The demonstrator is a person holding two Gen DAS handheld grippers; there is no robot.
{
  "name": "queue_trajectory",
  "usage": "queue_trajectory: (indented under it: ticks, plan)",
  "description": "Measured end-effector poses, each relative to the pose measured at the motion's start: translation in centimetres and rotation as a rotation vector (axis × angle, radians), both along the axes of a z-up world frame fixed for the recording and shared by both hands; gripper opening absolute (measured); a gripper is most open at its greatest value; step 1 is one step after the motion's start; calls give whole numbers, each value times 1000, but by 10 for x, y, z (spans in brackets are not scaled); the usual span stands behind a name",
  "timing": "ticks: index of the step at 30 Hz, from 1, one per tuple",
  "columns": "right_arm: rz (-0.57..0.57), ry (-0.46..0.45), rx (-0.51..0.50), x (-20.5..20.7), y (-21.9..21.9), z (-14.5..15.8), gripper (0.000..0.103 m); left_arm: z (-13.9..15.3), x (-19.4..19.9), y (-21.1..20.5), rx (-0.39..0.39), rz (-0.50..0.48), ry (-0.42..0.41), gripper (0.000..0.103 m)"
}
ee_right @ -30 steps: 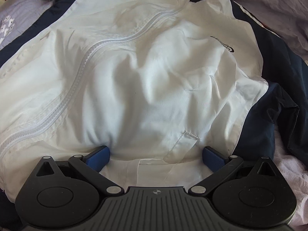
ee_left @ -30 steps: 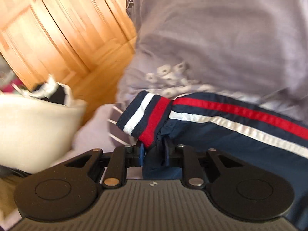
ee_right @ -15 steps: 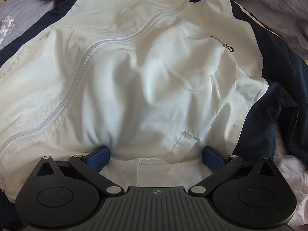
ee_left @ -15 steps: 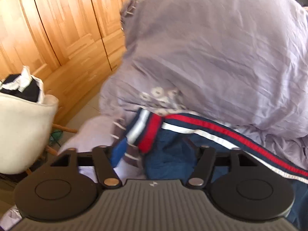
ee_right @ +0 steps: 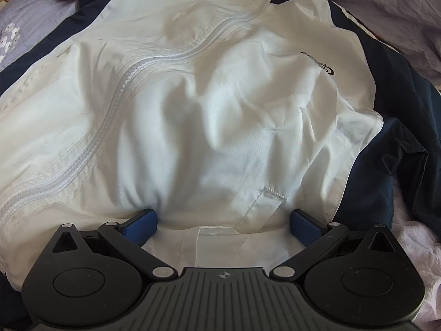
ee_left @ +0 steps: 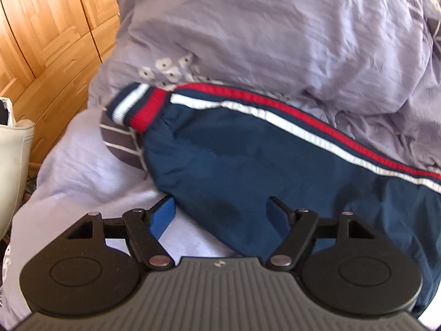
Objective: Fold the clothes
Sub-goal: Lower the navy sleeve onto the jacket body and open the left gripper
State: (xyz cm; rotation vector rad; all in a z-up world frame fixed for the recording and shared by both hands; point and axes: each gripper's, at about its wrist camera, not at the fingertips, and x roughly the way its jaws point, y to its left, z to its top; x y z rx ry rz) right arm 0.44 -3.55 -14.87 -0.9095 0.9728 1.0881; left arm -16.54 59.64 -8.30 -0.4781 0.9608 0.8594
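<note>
Bedding first: crumpled lilac duvet with a small white flower print (ee_left: 275,27) heaped along the far side of the bed, paler lilac sheet (ee_left: 82,171) bare toward the left edge. Beyond that edge, honey-coloured wooden wardrobe doors (ee_left: 52,35) and a cream fabric chair back (ee_left: 13,160). Striped grey-and-white cloth (ee_left: 121,143) poking out under the cuff. Navy track-jacket sleeve with red and white side stripes (ee_left: 248,160) stretched across the sheet, ribbed navy, white and red cuff (ee_left: 135,107) toward the left edge, close against the duvet. Left gripper (ee_left: 220,212) tilted down over the sleeve, jaws opening, blue pads spread; navy cloth lying between them, gripped by neither pad, sleeve let go. Left wrist view somewhat blurred. In the right wrist view, white zip-front body of the same jacket (ee_right: 206,110) spread flat on the bed, white zip (ee_right: 110,104) running diagonally, small dark chest logo (ee_right: 321,63), navy sleeve (ee_right: 399,138) bunched at the right. Right gripper (ee_right: 223,218) splayed wide, resting on the white hem; a soft mound of fabric between the pads, nothing clenched.
</note>
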Motion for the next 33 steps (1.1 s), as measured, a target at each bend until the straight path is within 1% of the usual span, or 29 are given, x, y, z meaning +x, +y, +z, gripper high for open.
queue_trajectory:
  ticks: [3, 6, 9, 12, 14, 15, 17, 18, 20, 21, 25, 26, 27, 29, 30, 31, 32, 33]
  plan:
    - [-1, 0, 2, 0, 0, 0, 103, -10, 1, -3, -13, 4, -1, 74]
    - [-2, 0, 5, 1, 0, 0, 103, -19, 0, -4, -27, 12, -24, 74]
    - [-3, -1, 6, 1, 0, 1, 103, -25, -3, -2, -22, 31, -65, 73]
    - [-4, -1, 5, 1, 1, 1, 103, -30, -8, 4, -26, 87, -125, 70]
    - [-5, -2, 5, 1, 2, 2, 103, -35, -12, 8, -35, 141, -171, 52]
    - [-5, -3, 4, 0, 2, 2, 103, -36, -15, 10, -41, 166, -196, 46]
    - [-6, -3, 0, 0, 3, 3, 103, -38, -21, 12, -50, 204, -247, 15]
    - [-6, -3, -1, 0, 4, 3, 103, -37, -25, 12, -51, 211, -270, 11]
    - [-7, -3, -2, 0, 4, 4, 103, -31, -32, 13, -20, 217, -299, 3]
    - [-7, -3, -2, 1, 5, 4, 103, -26, -35, 13, 5, 221, -304, 2]
    - [-8, -3, -4, 0, 6, 6, 103, 3, -49, 19, 143, 295, -270, 2]
    - [-8, -4, -5, 0, 7, 6, 103, 9, -52, 24, 171, 308, -266, 5]
    - [-7, -5, -5, 0, 8, 7, 103, 12, -51, 30, 206, 315, -236, 6]
    - [-7, -6, -8, -1, 9, 7, 103, 1, -38, 45, 210, 324, -72, 8]
    - [-6, -6, -10, -1, 9, 8, 103, -5, -33, 49, 189, 326, -21, 7]
    - [-6, -5, -15, -1, 11, 9, 103, -10, -30, 50, 161, 326, 11, 7]
    - [-6, -2, -22, 0, 12, 10, 103, -10, -32, 47, 146, 331, -5, 8]
    - [-4, 0, -31, 0, 14, 12, 103, -6, -36, 42, 138, 338, -42, 8]
